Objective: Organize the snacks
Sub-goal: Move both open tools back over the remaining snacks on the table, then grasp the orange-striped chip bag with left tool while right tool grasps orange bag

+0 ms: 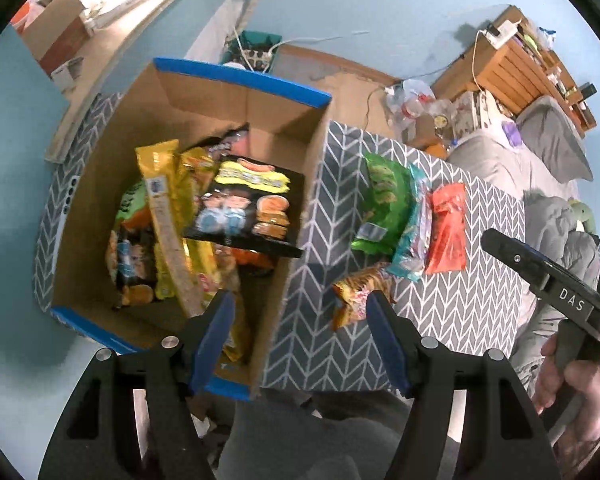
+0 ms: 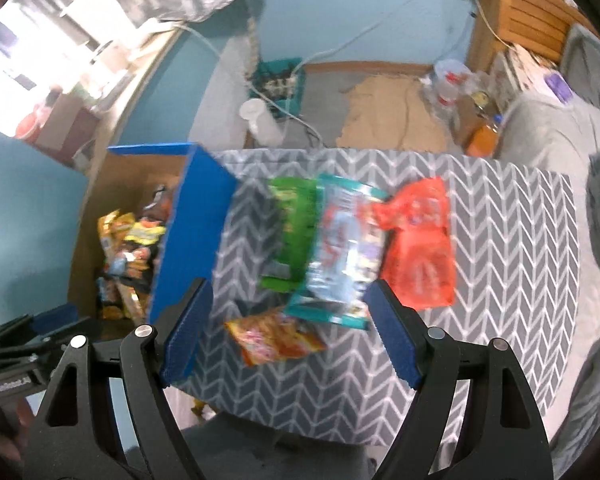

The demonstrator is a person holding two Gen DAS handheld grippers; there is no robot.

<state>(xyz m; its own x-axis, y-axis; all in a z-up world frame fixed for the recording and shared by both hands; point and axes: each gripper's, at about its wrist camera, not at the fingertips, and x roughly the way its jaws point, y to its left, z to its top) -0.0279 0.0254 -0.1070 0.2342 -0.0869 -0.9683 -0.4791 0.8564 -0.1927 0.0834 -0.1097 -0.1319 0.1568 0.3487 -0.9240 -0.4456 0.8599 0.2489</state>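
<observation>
A cardboard box (image 1: 284,136) with blue edges stands at the left of a grey chevron table (image 1: 480,280); it also shows in the right wrist view (image 2: 188,216). It holds several snack packs, a black one (image 1: 248,204) on top. On the table lie a green bag (image 1: 384,196), a teal pack (image 2: 344,248), a red bag (image 2: 420,248) and an orange-yellow pack (image 2: 276,336). My left gripper (image 1: 300,312) is open and empty above the box's near right corner. My right gripper (image 2: 288,300) is open and empty above the orange-yellow and teal packs.
A grey bed (image 1: 540,160) lies to the right of the table, with wooden shelves (image 1: 516,60) behind. A teal basket with cables (image 2: 280,84) and clutter sit on the floor beyond. The right gripper's body (image 1: 548,276) shows at the right.
</observation>
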